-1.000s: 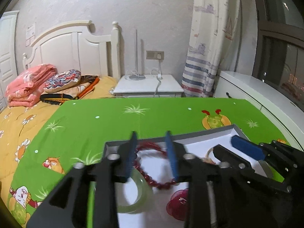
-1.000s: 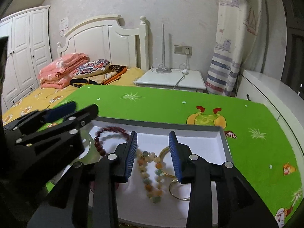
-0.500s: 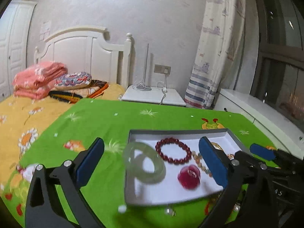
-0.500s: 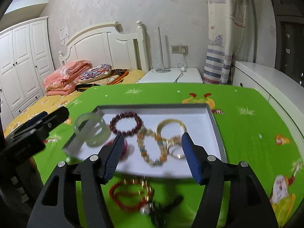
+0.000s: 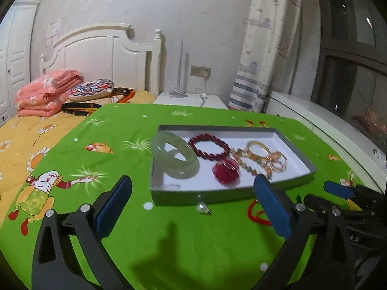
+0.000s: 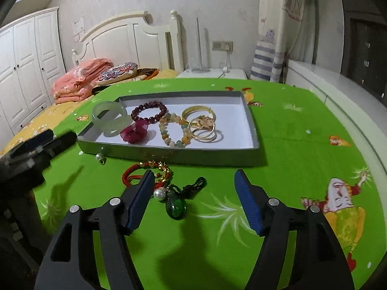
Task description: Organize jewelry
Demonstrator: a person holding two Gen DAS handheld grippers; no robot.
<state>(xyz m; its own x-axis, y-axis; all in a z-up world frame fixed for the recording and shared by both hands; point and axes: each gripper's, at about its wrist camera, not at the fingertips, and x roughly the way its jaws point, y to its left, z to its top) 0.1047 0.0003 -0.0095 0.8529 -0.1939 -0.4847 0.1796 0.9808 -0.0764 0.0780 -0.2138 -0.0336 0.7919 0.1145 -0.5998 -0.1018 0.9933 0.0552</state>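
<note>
Two grippers spread wide, both empty, above green cloth (image 6: 290,120)
Left gripper (image 5: 191,207) and right gripper (image 6: 193,198) hover short of grey tray (image 6: 254,130). In tray: jade bangle (image 6: 110,118) leaning on left wall, dark red bead bracelet (image 6: 148,111), pink flower (image 6: 134,133), pastel bead bracelet (image 6: 173,130), gold bangles (image 6: 202,123). On cloth before tray: red cord bracelet (image 6: 145,170), green pendant (image 6: 176,206), pearl (image 6: 159,194)
</note>
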